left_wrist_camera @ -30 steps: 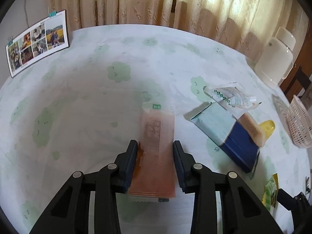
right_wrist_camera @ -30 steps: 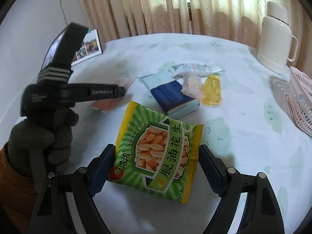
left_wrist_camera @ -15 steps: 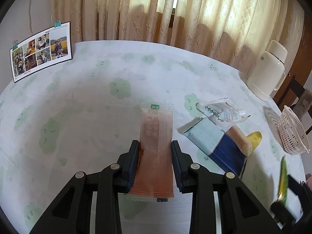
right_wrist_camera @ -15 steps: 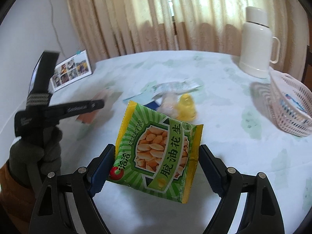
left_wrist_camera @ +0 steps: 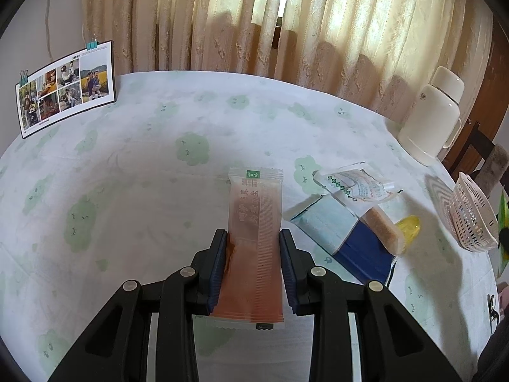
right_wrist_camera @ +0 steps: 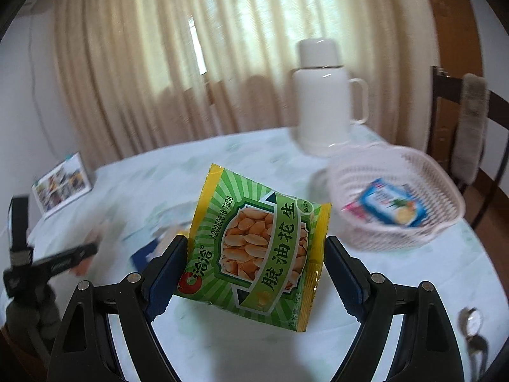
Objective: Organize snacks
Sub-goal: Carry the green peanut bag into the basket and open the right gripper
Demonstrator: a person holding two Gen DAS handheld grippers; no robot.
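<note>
My left gripper is shut on a long orange-brown snack bar packet, gripped by its long edges over the tablecloth. To its right lie a blue packet, a clear packet with green print, a tan bar and a yellow jelly cup. My right gripper is shut on a green peanut packet, held above the table. Just right of it stands the pink lattice basket, with a blue packet inside. That basket also shows at the far right of the left wrist view.
A white thermos jug stands behind the basket near the curtains. A photo card leans at the table's far left edge. A chair is beyond the table on the right. A wristwatch lies near the front right.
My right gripper has risen and swung right with the peanut packet, bringing the basket and jug into close view. The left gripper has tilted slightly, still holding the snack bar.
</note>
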